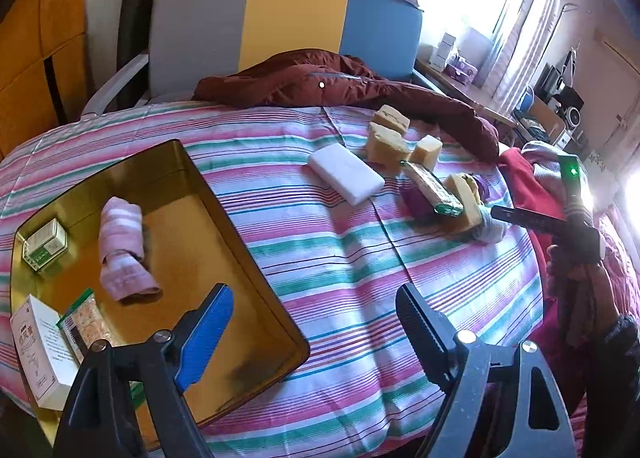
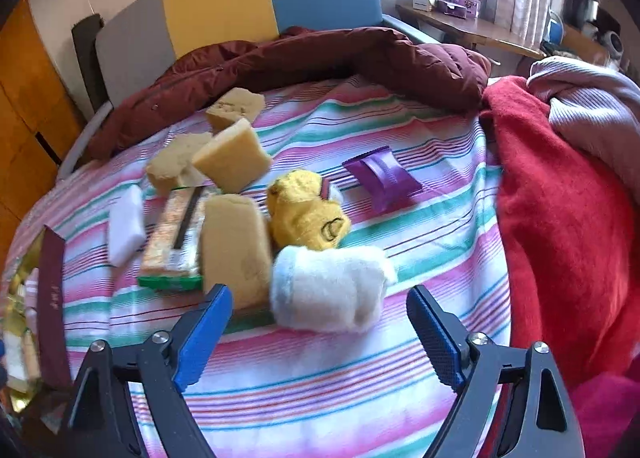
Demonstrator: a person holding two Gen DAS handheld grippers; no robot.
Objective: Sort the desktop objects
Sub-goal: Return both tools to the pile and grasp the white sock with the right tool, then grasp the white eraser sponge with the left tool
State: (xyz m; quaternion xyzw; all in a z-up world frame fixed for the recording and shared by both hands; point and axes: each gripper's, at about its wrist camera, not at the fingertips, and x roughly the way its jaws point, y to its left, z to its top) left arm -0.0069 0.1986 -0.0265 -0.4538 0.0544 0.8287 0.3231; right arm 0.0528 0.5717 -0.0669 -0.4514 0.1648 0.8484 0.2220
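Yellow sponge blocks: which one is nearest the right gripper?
The tall block standing beside the white fluffy sock, just ahead of the right gripper. The other three sit farther back.

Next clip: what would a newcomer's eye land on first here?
Probably the gold tray at the left on the striped sheet, holding a rolled pink sock and small boxes. Then the clutter further right: tan sponges, a yellow sock and a white fluffy sock just ahead of the open right gripper.
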